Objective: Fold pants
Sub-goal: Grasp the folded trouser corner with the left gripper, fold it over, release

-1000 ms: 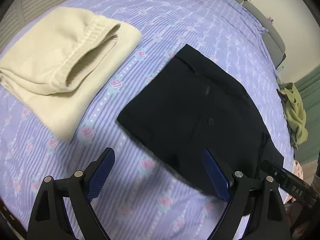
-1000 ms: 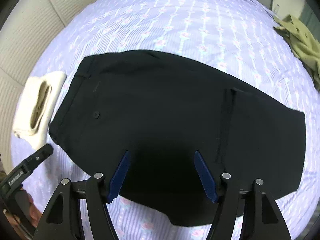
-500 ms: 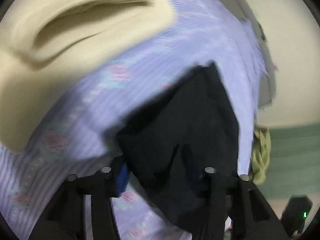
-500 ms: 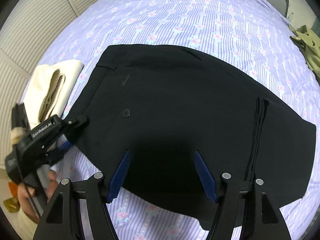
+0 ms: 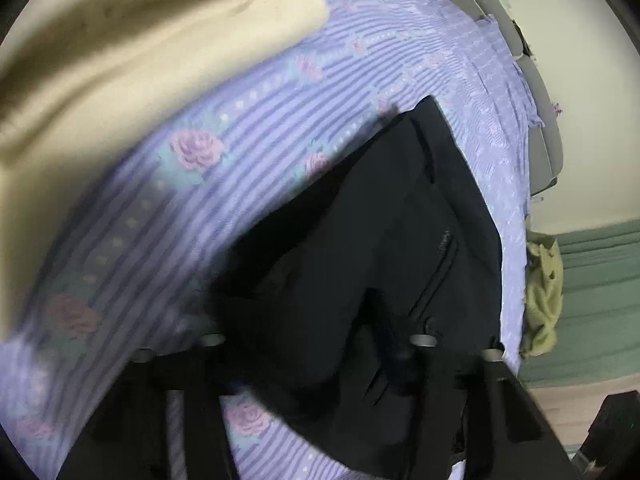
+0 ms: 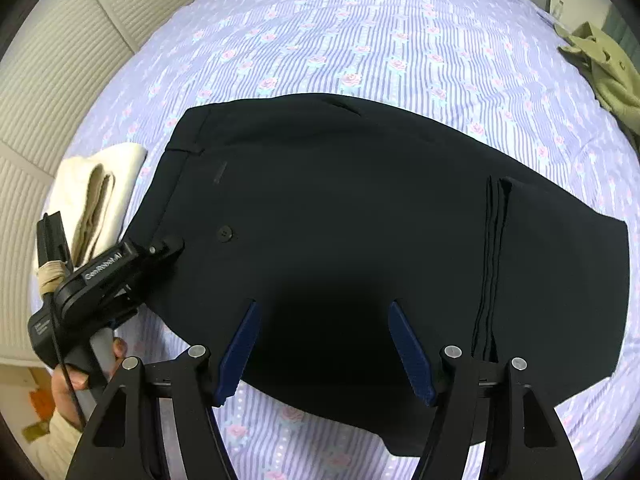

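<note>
Right wrist view: left gripper at waistband corner of black pants, fingers buried in cloth, grip unreadable. Right gripper spread, hovering. Risk: single-layer pinch, fold skews onto cream garment.

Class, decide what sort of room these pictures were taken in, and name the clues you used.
Probably a bedroom: a bed with a floral striped sheet, black pants spread on it, and folded cream pants beside them.

Your pants lie flat across the middle of the bed, waistband toward its left edge. A folded garment sits just beside that waistband, nearer the left edge. A crumpled cloth lies at the far right corner.
</note>
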